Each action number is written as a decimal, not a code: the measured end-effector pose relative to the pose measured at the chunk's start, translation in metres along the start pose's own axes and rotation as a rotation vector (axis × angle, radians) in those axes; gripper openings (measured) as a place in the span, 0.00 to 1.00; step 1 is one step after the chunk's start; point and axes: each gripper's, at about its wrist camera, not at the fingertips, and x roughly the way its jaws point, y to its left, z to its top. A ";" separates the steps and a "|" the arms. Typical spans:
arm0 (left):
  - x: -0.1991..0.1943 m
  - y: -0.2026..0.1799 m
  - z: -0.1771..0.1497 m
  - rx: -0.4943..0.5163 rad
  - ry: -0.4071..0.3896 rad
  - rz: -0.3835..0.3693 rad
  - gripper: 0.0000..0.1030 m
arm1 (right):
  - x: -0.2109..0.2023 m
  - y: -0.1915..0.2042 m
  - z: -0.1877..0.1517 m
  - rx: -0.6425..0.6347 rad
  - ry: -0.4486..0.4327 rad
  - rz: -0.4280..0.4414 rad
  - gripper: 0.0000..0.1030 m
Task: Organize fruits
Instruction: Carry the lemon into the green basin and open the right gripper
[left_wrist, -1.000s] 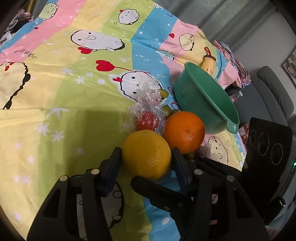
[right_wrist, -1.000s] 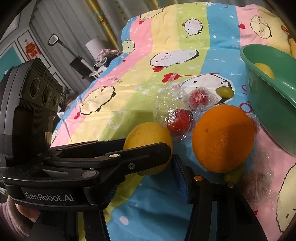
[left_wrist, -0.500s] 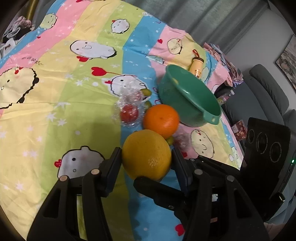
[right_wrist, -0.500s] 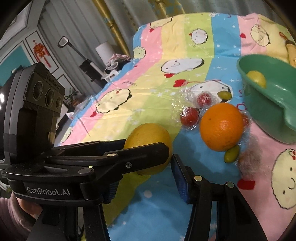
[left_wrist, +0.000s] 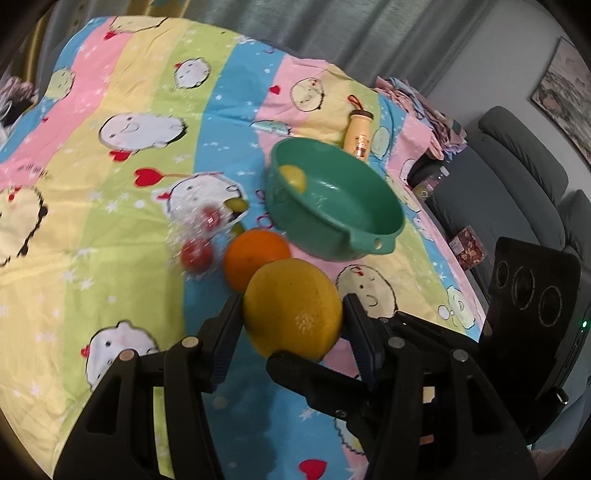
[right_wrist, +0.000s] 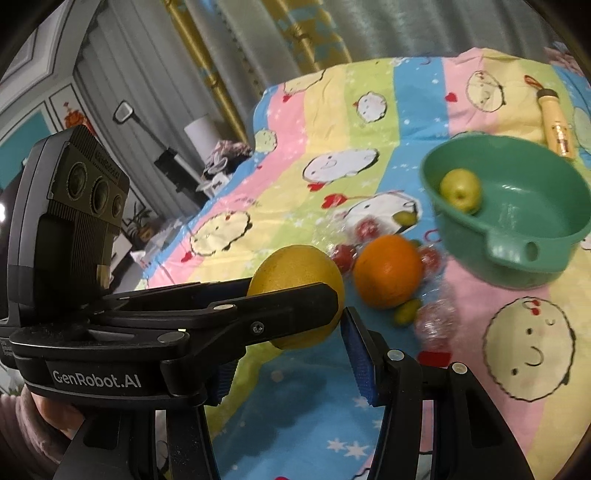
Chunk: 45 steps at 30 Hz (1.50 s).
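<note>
Striped cartoon-print cloth (left_wrist: 155, 92) covers the whole surface under me, with grey curtains behind it and a grey sofa (left_wrist: 524, 155) off to one side. On the cloth sits my green bowl (left_wrist: 343, 236), one small yellow-green fruit (right_wrist: 460, 189) inside it near the wall. My left gripper (left_wrist: 292, 314) pinches a big yellow citrus (left_wrist: 291, 308) between its pads, held up off the cloth. My right gripper (right_wrist: 291, 350) sits just beside it, jaws spread with nothing between them — the left tool crosses in front of its left finger. An orange (right_wrist: 388, 271) lies on the cloth near the bowl's handle, and around it are small red fruits in clear wrap (left_wrist: 195, 253) and a few little green ones (right_wrist: 406, 312). Beyond the bowl lies a small yellow bottle (left_wrist: 358, 134).
</note>
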 end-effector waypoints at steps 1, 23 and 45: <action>0.002 -0.004 0.003 0.010 0.000 -0.001 0.53 | -0.003 -0.002 0.001 0.002 -0.008 -0.003 0.53; 0.034 -0.065 0.057 0.187 -0.029 -0.025 0.53 | -0.046 -0.054 0.033 0.036 -0.190 -0.068 0.53; 0.112 -0.055 0.098 0.123 0.120 -0.082 0.53 | -0.019 -0.117 0.063 0.116 -0.102 -0.143 0.53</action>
